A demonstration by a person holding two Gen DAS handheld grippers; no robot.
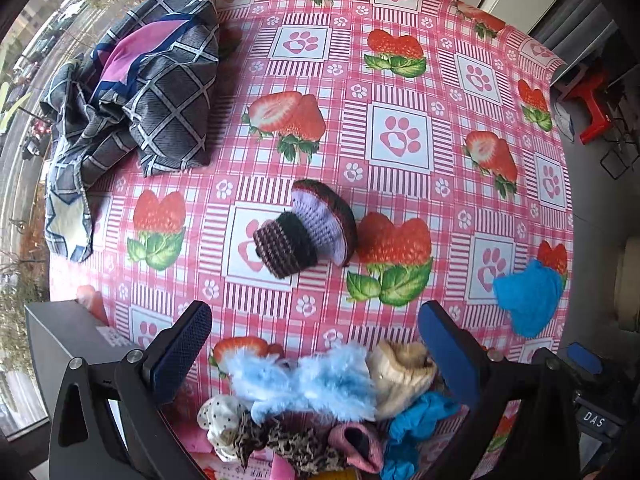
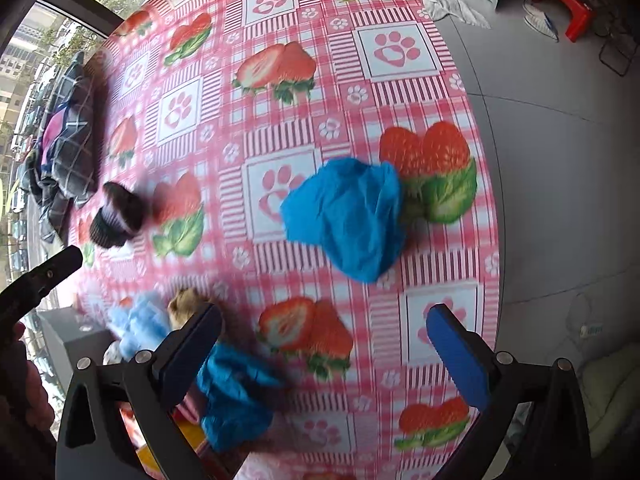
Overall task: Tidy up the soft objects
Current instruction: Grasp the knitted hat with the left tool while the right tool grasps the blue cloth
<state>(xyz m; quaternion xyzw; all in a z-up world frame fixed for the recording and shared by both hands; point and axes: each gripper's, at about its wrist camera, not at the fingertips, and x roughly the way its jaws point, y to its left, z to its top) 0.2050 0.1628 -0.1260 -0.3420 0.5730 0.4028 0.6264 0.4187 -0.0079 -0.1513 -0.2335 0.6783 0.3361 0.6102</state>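
Soft pile (image 1: 312, 404) nearest, heaped at near table edge: fluffy blue piece (image 1: 304, 380), cream sock (image 1: 400, 372), leopard scrap (image 1: 296, 444), pink sock (image 1: 356, 440), blue cloth (image 1: 416, 420). Left gripper (image 1: 316, 344) over the pile, jaws wide apart, holding nothing. Right gripper (image 2: 324, 344) also spread wide and unloaded, above tablecloth (image 2: 280, 128). Further out, blue bundle (image 2: 348, 216) alone near right edge, beside a printed strawberry. Mid-table, crocheted mushroom (image 1: 308, 228) on its side. Farthest, plaid cloth (image 1: 140, 88) crumpled at left edge by window (image 1: 36, 40).
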